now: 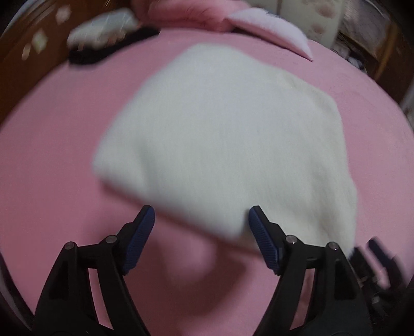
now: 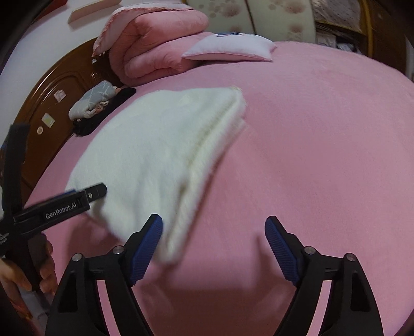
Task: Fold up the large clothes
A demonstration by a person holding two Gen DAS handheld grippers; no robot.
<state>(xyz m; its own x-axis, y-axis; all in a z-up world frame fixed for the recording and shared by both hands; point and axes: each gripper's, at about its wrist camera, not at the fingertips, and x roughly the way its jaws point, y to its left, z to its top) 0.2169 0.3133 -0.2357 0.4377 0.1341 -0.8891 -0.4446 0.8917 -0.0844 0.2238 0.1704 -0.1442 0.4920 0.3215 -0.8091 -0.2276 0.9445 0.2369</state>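
A cream-white knitted garment (image 1: 220, 137) lies folded into a compact rectangle on the pink bed sheet (image 1: 51, 155). My left gripper (image 1: 201, 214) is open and empty, hovering just above the garment's near edge. In the right wrist view the same garment (image 2: 155, 150) lies left of centre, its ribbed hem along the right side. My right gripper (image 2: 213, 224) is open and empty above the garment's near right corner. The left gripper (image 2: 85, 196) shows from the side at the garment's near left corner.
A folded pink quilt (image 2: 155, 44) and a small pale pillow (image 2: 230, 47) sit at the far end of the bed. A grey cloth bundle (image 2: 93, 99) on a black item lies by the wooden headboard (image 2: 51, 98). A floral cushion (image 2: 258, 18) stands behind.
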